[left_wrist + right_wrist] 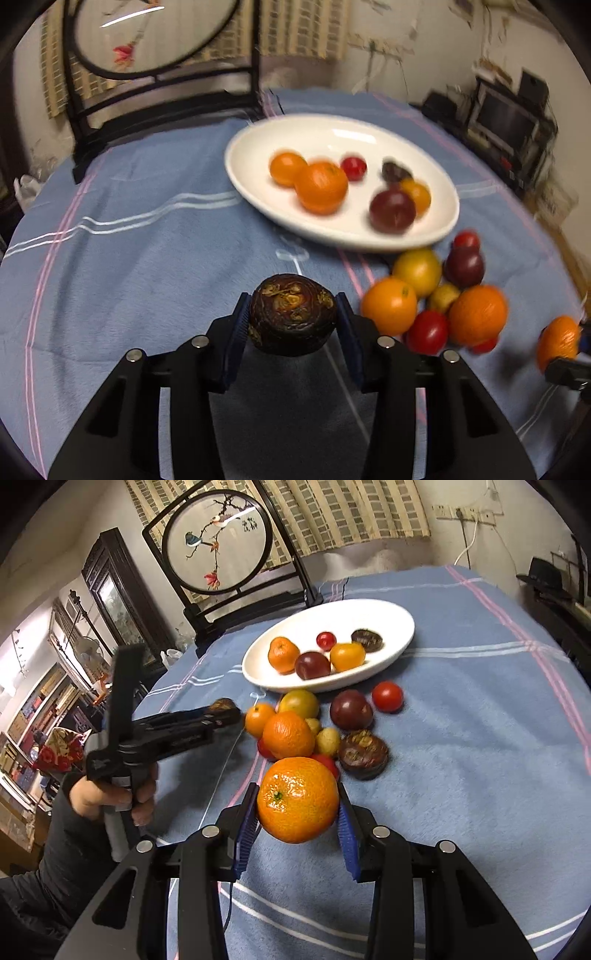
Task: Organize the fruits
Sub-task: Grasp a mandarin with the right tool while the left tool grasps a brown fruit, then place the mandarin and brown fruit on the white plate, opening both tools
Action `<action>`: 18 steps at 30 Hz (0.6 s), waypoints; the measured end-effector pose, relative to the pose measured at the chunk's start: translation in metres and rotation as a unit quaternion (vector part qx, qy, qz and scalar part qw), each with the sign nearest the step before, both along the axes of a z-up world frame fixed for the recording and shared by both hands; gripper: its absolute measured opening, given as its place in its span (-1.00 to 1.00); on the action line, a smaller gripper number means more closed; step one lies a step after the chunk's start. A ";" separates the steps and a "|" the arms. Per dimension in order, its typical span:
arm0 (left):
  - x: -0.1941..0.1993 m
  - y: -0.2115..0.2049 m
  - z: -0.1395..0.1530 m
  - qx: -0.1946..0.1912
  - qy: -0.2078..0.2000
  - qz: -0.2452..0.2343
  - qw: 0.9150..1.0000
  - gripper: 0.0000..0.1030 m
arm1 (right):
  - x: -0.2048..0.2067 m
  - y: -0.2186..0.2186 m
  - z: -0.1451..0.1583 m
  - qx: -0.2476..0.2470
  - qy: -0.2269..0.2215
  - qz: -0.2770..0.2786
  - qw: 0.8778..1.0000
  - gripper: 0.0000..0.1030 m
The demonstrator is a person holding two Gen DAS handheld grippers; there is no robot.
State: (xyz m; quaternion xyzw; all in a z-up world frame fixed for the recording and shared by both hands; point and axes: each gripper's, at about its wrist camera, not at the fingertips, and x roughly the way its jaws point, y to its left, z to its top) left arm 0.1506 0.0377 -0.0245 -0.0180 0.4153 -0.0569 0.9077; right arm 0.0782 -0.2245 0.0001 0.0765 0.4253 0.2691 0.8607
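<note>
A dark, flattened brown fruit [293, 314] is gripped between the blue pads of the left gripper [291, 325], held clear above the blue cloth [147, 258]; both pads are seen pressed against its sides. An orange [297, 799] is clamped between the pads of the right gripper [297, 812], likewise raised off the cloth. In the right wrist view the left gripper [225, 710] is seen from the side, with the person's hand [110, 794] wrapped around its handle. Just beyond the grippers a loose cluster of fruit is noted on the cloth: oranges [288, 734], a yellow-green fruit [299, 703], a dark plum [351, 709], a red tomato [387, 696] and a second brown fruit [363, 754]. Farther back a white oval dish [399, 627] is recorded, holding two oranges, a plum, a small tomato and a brown fruit. Behind the dish a round framed bird screen [218, 542] stands at the cloth's far edge.
</note>
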 end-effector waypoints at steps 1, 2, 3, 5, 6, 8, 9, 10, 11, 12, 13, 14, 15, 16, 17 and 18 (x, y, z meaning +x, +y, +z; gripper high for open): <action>-0.002 0.002 0.005 -0.010 -0.005 0.003 1.000 -0.13 | 0.003 0.000 0.004 -0.003 -0.006 -0.002 1.000 -0.22; -0.004 0.004 0.011 -0.018 -0.009 0.006 1.000 -0.13 | 0.005 0.000 0.008 -0.007 -0.011 -0.003 1.000 -0.22; -0.005 0.006 0.017 -0.027 -0.016 0.010 0.999 -0.13 | 0.009 0.001 0.014 -0.011 -0.019 -0.005 1.000 -0.22; -0.005 0.006 0.028 -0.037 -0.023 0.016 0.999 -0.13 | 0.017 0.003 0.025 -0.019 -0.035 -0.005 0.999 -0.22; -0.004 0.006 0.032 -0.038 -0.024 0.015 0.999 -0.13 | 0.020 0.004 0.030 -0.022 -0.043 -0.005 0.999 -0.22; -0.001 0.001 0.041 -0.035 -0.029 0.010 0.999 -0.13 | 0.033 0.010 0.044 -0.029 -0.066 -0.004 0.997 -0.22; 0.004 -0.002 0.046 -0.028 -0.034 0.008 0.999 -0.13 | 0.039 0.013 0.049 -0.034 -0.076 -0.004 0.996 -0.22; 0.007 -0.006 0.049 -0.023 -0.037 0.008 0.999 -0.13 | 0.047 0.018 0.054 -0.040 -0.086 -0.005 0.995 -0.22; 0.012 -0.008 0.053 -0.020 -0.040 0.008 0.999 -0.13 | 0.056 0.022 0.058 -0.043 -0.094 -0.004 0.995 -0.22; 0.020 -0.010 0.057 -0.020 -0.042 0.007 0.999 -0.14 | 0.065 0.027 0.061 -0.045 -0.100 -0.004 0.994 -0.22; 0.029 -0.011 0.059 -0.022 -0.043 0.009 0.999 -0.13 | 0.076 0.032 0.063 -0.048 -0.103 -0.004 0.993 -0.22; 0.037 -0.011 0.061 -0.023 -0.042 0.011 0.999 -0.13 | 0.089 0.037 0.062 -0.052 -0.104 -0.005 0.993 -0.22; 0.049 -0.012 0.061 -0.023 -0.040 0.018 0.999 -0.13 | 0.102 0.041 0.061 -0.058 -0.104 -0.006 0.993 -0.22; 0.058 -0.012 0.061 -0.022 -0.039 0.026 0.999 -0.13 | 0.110 0.045 0.059 -0.061 -0.102 -0.008 0.993 -0.22; 0.066 -0.012 0.060 -0.023 -0.038 0.032 0.999 -0.13 | 0.121 0.048 0.055 -0.066 -0.099 -0.010 0.993 -0.22; 0.077 -0.012 0.058 -0.026 -0.032 0.038 0.998 -0.13 | 0.130 0.051 0.050 -0.070 -0.095 -0.013 0.993 -0.22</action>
